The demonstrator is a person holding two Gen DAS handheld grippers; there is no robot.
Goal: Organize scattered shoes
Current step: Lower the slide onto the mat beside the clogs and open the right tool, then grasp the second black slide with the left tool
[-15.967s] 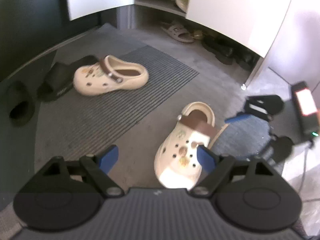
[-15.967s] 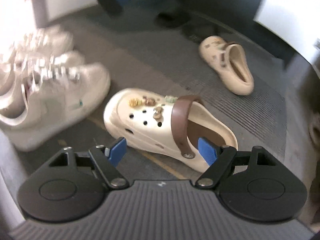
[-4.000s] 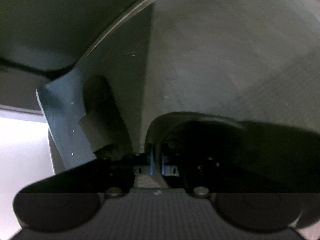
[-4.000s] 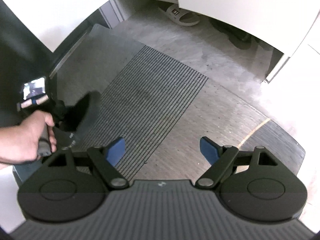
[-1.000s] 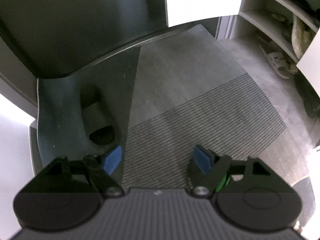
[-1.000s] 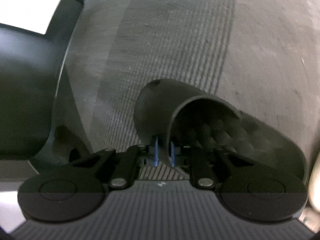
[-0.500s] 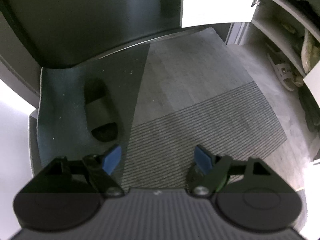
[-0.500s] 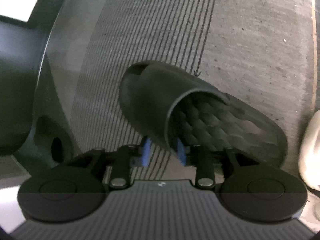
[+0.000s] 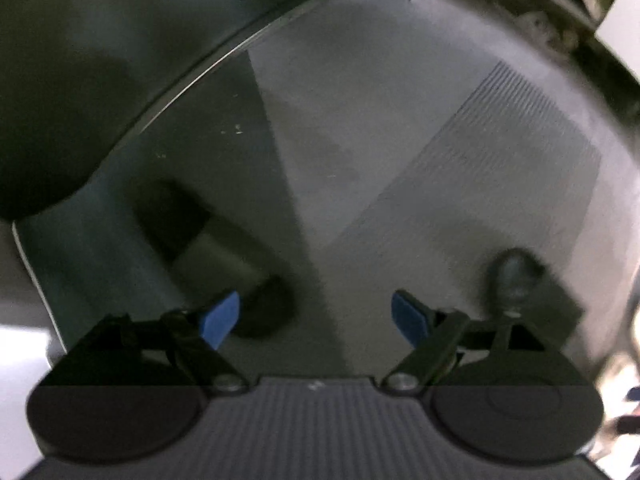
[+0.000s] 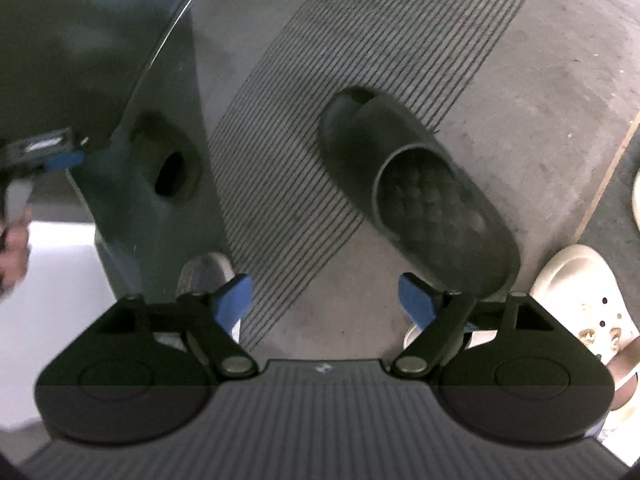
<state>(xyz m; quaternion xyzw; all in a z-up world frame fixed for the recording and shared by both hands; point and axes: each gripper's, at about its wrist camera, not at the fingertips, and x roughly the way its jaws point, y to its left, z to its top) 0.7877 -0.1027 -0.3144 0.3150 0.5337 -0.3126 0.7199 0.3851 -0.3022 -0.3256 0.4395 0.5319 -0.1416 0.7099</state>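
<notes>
A black rubber slide sandal point(image 10: 420, 196) lies on the ribbed floor mat point(image 10: 360, 40) just ahead of the right claw point(image 10: 326, 300) — jaws opening, nothing between them — likely light, flexible, best pinched at its strap; the left claw point(image 9: 316, 318) gapes empty near its mate point(image 9: 212, 256).

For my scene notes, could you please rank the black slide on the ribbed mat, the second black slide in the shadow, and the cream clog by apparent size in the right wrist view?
1. Black slide on the ribbed mat, plainly largest.
2. Cream clog: cut off by the frame and the gripper, and nearer the camera, so its rank is unsure.
3. Shadowed black slide: farther off and dim, its outline unclear.
</notes>
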